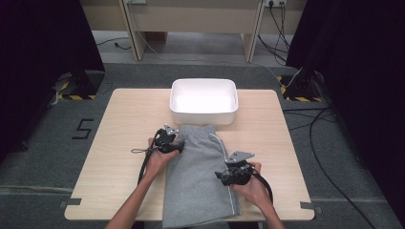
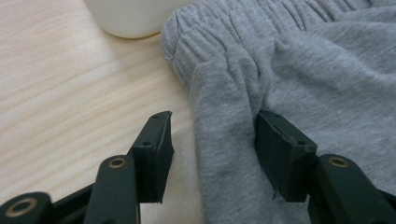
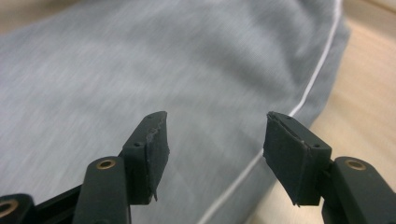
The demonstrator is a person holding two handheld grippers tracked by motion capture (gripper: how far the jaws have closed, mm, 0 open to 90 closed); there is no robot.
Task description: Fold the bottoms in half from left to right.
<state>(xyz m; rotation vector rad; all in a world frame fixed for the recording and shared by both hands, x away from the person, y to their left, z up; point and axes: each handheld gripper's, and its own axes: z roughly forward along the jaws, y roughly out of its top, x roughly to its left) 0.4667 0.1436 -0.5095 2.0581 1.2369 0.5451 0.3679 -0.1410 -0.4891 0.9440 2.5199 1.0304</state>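
1. Table (image 1: 119, 143): light wood top, bearing everything in the work and giving a flat bed for laying cloth out.
2. Left gripper (image 1: 168, 141): sitting at the shorts' left edge near the waistband. In the left gripper view its jaws are standing apart, straddling the cloth's side fold, one jaw over bare wood, the other leaning on fabric; not pinching yet. Probably lining up to take that edge.
3. Grey shorts (image 1: 200, 176): lying flat at the table's middle, waistband toward the tub, hem reaching the near edge; a white piping stripe (image 3: 308, 93) is running down the right side.
4. White tub (image 1: 204, 101): standing just beyond the waistband, seemingly waiting to receive the garment.
5. Right gripper (image 1: 234, 172): hovering over the right side seam, jaws spread, nothing between the pads.
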